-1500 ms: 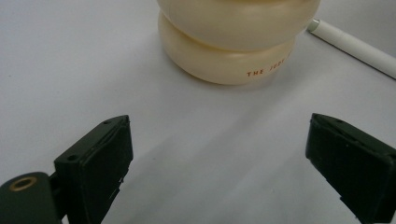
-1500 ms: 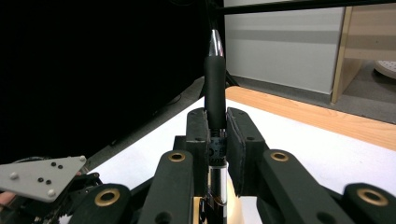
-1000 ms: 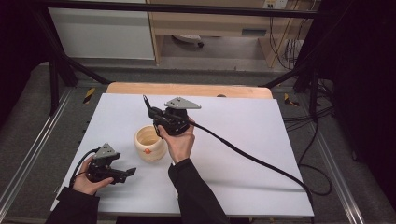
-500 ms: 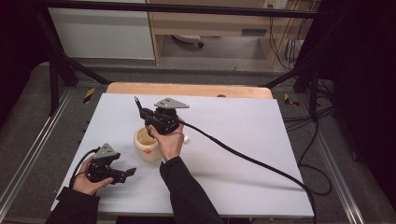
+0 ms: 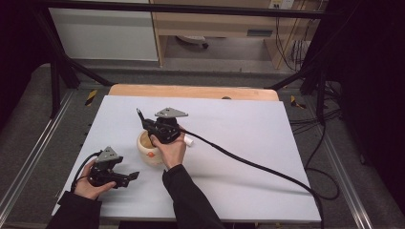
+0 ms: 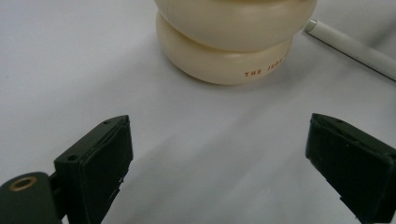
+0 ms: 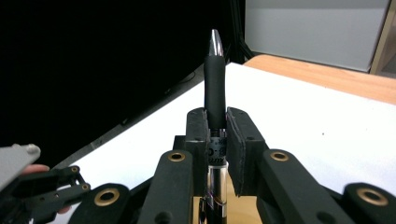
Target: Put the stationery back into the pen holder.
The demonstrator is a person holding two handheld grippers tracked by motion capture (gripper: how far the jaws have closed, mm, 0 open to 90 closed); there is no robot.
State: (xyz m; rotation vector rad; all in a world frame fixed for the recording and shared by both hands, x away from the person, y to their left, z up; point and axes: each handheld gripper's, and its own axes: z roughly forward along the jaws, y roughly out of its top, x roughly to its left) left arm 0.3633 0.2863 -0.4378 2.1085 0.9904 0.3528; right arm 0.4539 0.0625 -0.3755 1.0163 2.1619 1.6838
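Pen (image 7: 215,88): I held it in the R gripper (image 5: 154,128), above the cup's mouth at table centre-left.
Pen axis: long axis ran along the jaws, tip pointing up and away toward the table's far-left edge in the high view; tip end black grip w/ metal point.
Pen lower end: hidden behind the jaws and my hand; couldn't tell if it reached into the cup.
R gripper state: jaws narrow, pads clamped on the barrel both sides.
Cup (image 5: 149,150): cream, rounded, standing on the white table (image 5: 239,124); partly covered by my R hand (image 5: 170,150). In the L gripper view its top was cut off, red lettering only part-readable.
White stick (image 6: 350,44): lay just beside the cup, one end cut off.
L gripper (image 6: 219,163): jaws wide, nothing between, resting near the front-left edge, aimed at the cup.
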